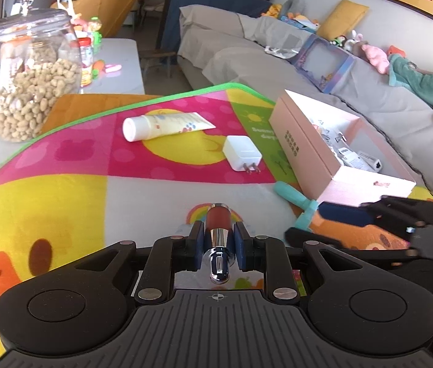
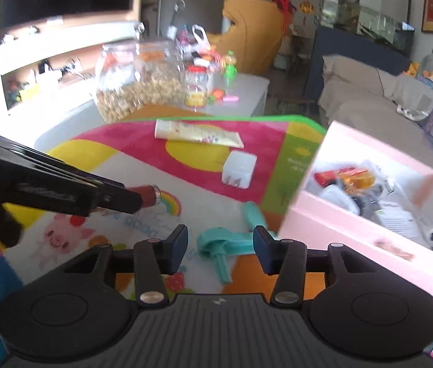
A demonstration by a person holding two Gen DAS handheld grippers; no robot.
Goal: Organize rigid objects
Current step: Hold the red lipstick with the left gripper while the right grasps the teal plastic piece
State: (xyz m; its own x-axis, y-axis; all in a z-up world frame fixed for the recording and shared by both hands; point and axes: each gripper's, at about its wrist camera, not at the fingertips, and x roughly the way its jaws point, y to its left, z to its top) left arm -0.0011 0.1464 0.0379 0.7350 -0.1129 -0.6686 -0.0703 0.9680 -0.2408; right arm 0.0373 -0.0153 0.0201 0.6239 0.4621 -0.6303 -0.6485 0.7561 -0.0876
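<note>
The left gripper (image 1: 218,245) has its jaws clenched on a red and silver tube (image 1: 218,230). The right gripper (image 2: 220,247) has its jaws released above a teal tool (image 2: 225,242), near the pink box (image 2: 354,230) on the right.

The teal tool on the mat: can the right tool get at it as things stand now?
Probably yes. The right tool is open and empty, and the teal tool lies on the mat directly ahead between its fingers. The pink box is close on the right, but nothing covers the teal tool.

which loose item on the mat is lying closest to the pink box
The teal tool: its handle lies against the pink box's near corner. The white charger and cream tube lie farther off on the mat.
</note>
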